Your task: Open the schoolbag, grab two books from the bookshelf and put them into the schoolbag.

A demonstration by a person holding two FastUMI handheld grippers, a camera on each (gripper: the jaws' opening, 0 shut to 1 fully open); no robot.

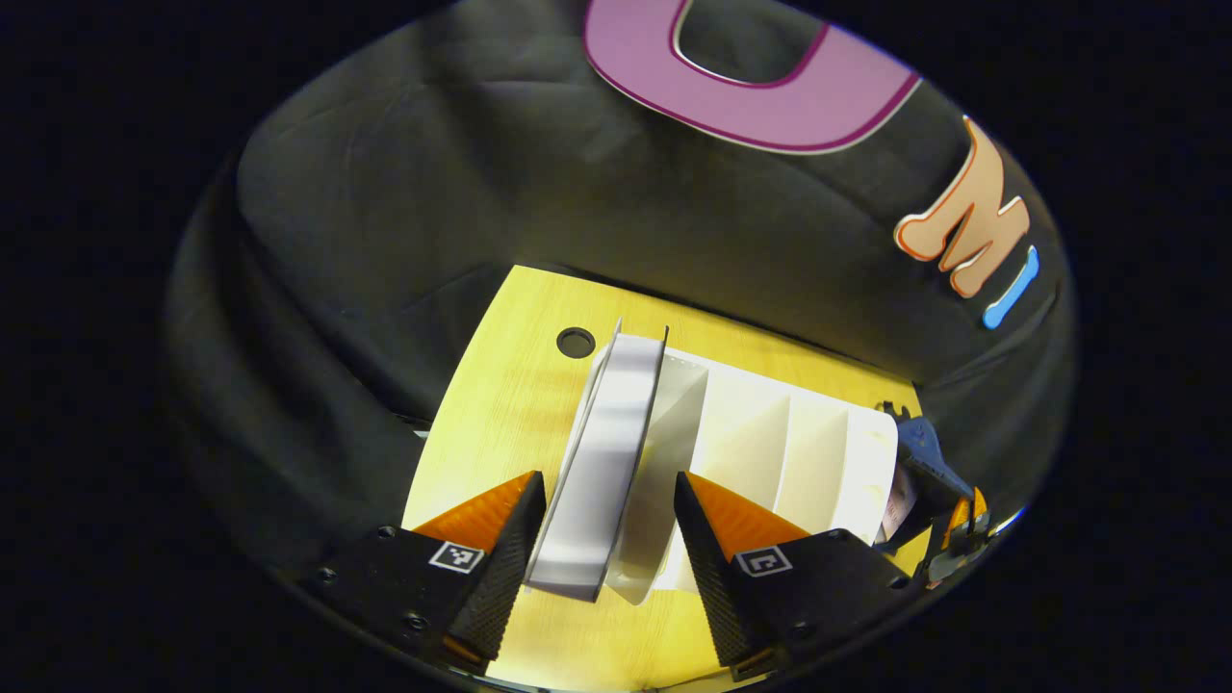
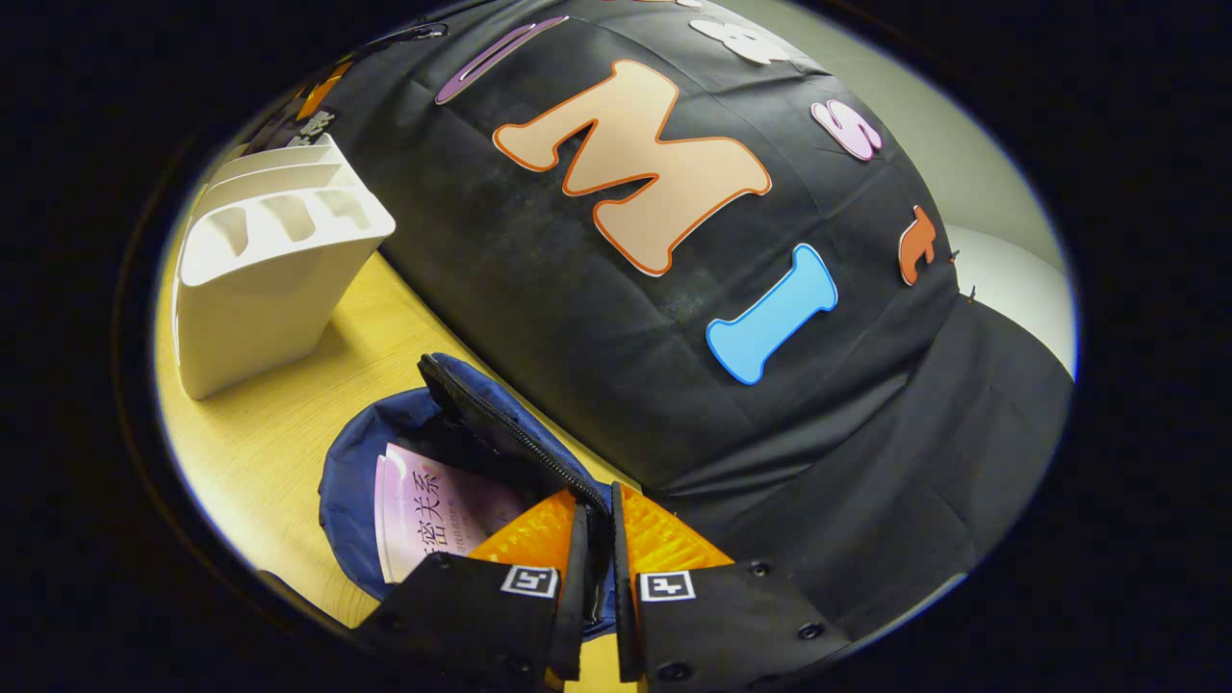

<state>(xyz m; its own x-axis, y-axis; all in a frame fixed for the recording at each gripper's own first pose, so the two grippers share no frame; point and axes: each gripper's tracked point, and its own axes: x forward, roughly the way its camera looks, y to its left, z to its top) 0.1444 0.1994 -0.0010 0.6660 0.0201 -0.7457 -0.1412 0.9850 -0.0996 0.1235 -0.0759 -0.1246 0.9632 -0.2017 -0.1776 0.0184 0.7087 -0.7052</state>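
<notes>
Second book step, by my read. Left gripper fingers apart, straddling the white upright book in the end slot of the white plastic divided bookshelf on the yellow wooden desk. Not yet touching. Right gripper fingers clamped on the zip rim of the dark blue fabric schoolbag, holding it open; pink-covered book already inside. Next: close on book, lift out.
</notes>
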